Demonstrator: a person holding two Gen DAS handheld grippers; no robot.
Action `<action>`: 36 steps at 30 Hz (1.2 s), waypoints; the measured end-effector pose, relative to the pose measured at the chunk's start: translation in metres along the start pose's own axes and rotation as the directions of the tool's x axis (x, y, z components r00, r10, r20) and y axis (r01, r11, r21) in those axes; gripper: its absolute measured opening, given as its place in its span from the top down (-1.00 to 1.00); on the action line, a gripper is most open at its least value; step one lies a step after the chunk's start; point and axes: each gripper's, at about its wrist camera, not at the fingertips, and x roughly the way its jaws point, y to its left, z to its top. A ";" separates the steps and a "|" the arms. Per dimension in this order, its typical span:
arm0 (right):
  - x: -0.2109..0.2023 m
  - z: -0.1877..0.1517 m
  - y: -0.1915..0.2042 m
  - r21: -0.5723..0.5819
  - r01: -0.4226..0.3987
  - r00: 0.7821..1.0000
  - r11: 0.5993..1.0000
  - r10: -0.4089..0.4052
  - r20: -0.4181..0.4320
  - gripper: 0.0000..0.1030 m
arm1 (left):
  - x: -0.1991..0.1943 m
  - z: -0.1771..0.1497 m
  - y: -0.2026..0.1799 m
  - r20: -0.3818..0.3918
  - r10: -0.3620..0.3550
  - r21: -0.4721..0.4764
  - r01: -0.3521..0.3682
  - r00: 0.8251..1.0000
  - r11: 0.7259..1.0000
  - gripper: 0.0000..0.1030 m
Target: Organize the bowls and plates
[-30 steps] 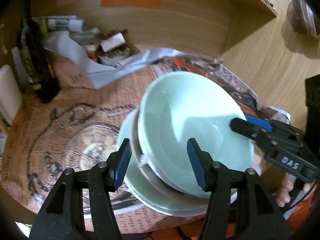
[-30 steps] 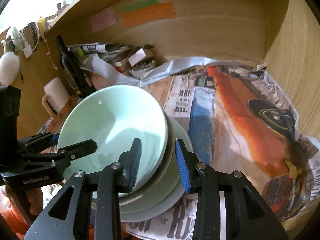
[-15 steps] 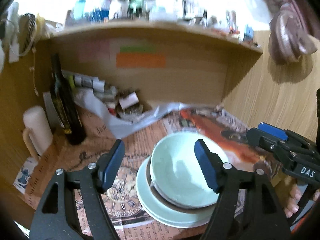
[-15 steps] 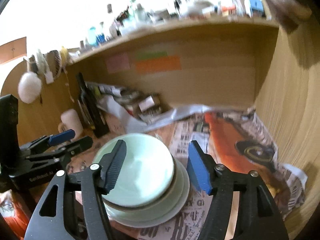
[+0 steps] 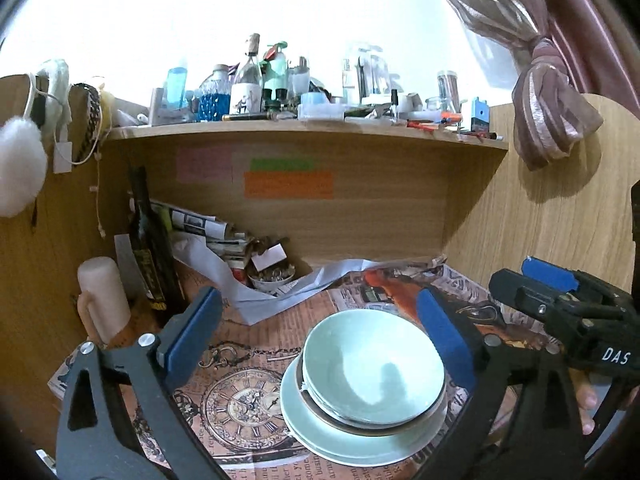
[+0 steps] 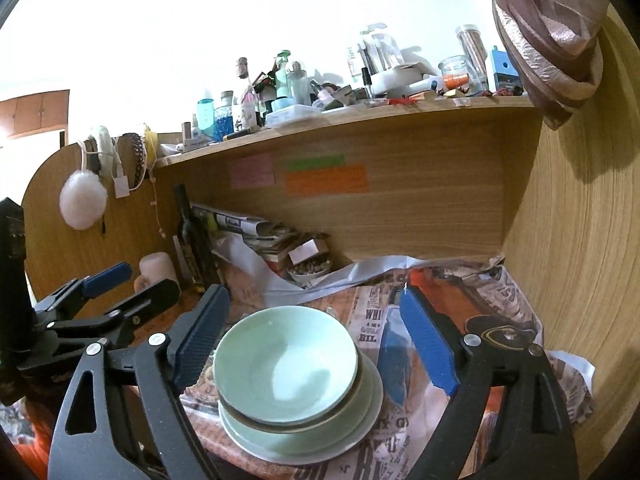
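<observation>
A pale green ceramic bowl (image 5: 374,372) sits nested on stacked pale green plates (image 5: 320,436) on the newspaper-covered table (image 5: 236,364). The left gripper (image 5: 320,336) and the right gripper (image 6: 316,340) hover near, fingers just spread wide apart, nothing clamped. The left view shows "DAS" on the right gripper.

Glossy glazed ceramic bowl (image 5: 374,372), smooth glossy plates (image 6: 340,428), matt printed newspaper (image 5: 240,392), wood-grain shelf (image 5: 304,128)
</observation>
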 end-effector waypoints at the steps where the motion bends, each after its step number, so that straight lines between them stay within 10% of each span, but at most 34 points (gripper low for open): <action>1: -0.002 -0.001 0.000 0.001 0.000 1.000 1.000 0.000 0.002 -0.72 | -0.002 0.000 0.000 0.005 -0.002 0.000 0.002 1.000 1.000 -0.97; 6: -0.007 -0.001 0.004 0.003 0.002 1.000 1.000 -0.002 0.028 -0.97 | -0.008 -0.001 -0.004 0.021 0.001 0.013 -0.001 1.000 1.000 -0.98; 36: -0.008 0.002 0.009 -0.020 0.010 0.999 1.000 -0.009 0.040 -0.99 | -0.002 -0.003 0.000 0.014 0.012 0.002 -0.012 1.000 1.000 -0.99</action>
